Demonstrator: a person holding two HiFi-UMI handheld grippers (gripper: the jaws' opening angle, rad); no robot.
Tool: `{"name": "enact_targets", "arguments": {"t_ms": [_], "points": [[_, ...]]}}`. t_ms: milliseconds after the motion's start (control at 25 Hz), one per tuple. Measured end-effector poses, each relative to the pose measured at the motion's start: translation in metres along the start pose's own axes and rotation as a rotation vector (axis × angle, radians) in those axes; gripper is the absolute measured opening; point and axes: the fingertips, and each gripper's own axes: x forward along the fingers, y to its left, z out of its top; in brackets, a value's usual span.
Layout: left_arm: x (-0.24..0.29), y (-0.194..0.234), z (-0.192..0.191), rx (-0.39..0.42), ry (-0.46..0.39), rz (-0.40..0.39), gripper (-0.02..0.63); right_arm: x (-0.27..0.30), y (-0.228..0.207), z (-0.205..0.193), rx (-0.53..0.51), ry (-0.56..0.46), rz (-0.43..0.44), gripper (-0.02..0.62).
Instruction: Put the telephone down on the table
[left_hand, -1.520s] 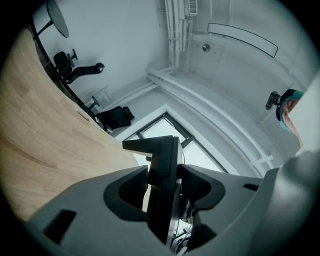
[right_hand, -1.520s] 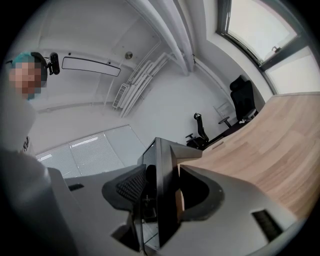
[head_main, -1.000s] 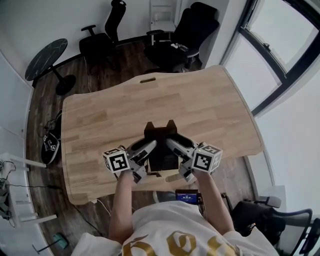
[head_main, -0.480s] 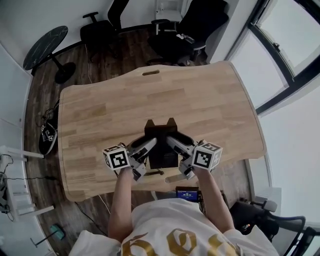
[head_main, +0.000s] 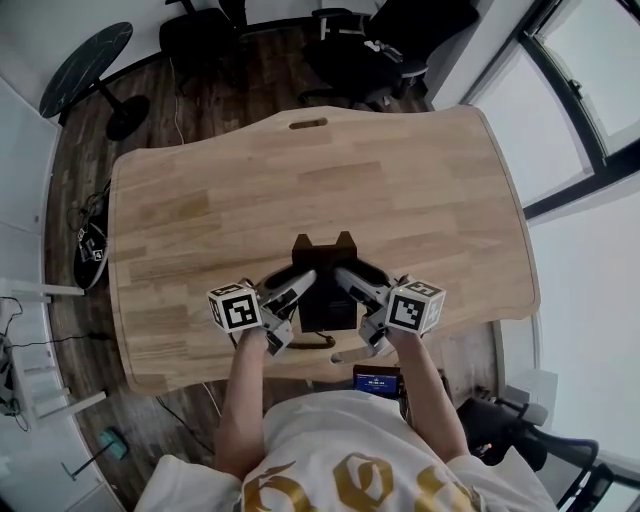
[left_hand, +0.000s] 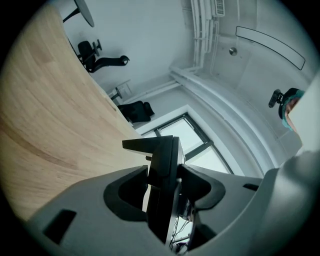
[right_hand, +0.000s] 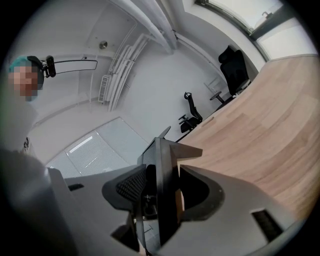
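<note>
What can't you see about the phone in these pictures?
- Head view: the underside of the telephone is hidden by its own body, the left gripper and the right gripper, so whether it touches the table cannot be told.
- Both gripper views: only the telephone's thin edge shows; its front is turned away.
- Head view: its buttons are too dark and small.
</note>
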Motion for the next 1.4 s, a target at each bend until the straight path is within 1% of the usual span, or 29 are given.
{"name": "enact_targets", "arguments": {"t_ms": [520, 1120, 1400], "points": [[0.007, 0.038, -0.007, -0.052, 0.02, 0.032, 0.201, 0.018, -0.033, -0.014, 0.053, 0.063, -0.014, 0.195], [0.013, 0.075, -0.011, -0.09, 0.028, 0.074, 0.202, 0.038, -0.064, -0.028, 0.111, 0.118, -0.032, 0.195], [0.014, 0.089, -0.013, -0.091, 0.04, 0.099, 0.202, 0.045, -0.074, -0.035, 0.137, 0.149, -0.037, 0.195]]}}
